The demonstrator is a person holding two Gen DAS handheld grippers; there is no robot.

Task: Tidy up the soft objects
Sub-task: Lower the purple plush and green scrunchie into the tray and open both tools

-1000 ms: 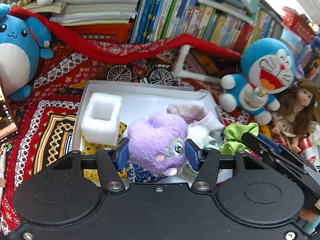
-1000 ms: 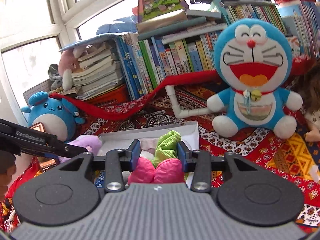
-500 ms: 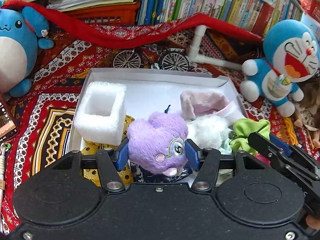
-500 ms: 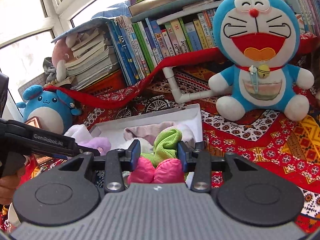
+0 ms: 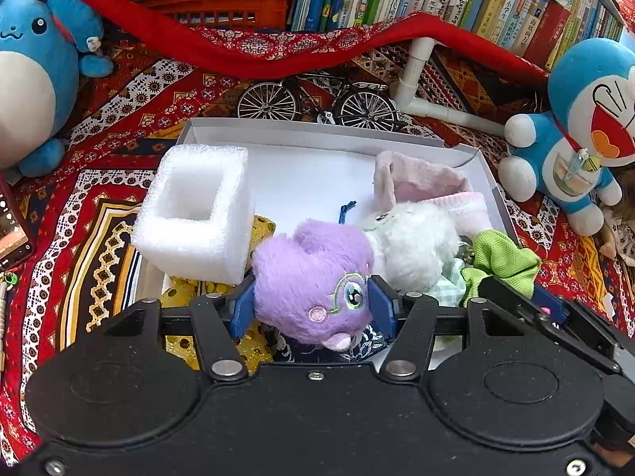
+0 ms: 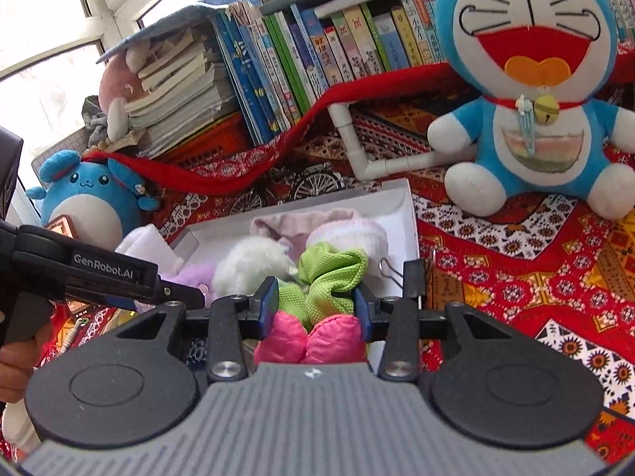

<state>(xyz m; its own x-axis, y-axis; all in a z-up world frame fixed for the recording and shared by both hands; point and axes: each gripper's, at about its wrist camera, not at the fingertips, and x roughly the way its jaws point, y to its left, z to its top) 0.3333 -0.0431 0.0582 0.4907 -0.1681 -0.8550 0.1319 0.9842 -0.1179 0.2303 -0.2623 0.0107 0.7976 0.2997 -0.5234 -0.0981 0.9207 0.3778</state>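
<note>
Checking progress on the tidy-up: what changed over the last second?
Both grippers moved closer over the white box. The left gripper still clamps the purple plush; the right gripper still holds the green cloth and pink item. Nothing released; the foam block stayed put.

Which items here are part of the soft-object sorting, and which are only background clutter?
In the job: fuzzy purple plush toy in left gripper; green textured cloth in right gripper; white cardboard box.
Lying about: miniature metal bicycle; blue Doraemon plush; upright books.
</note>
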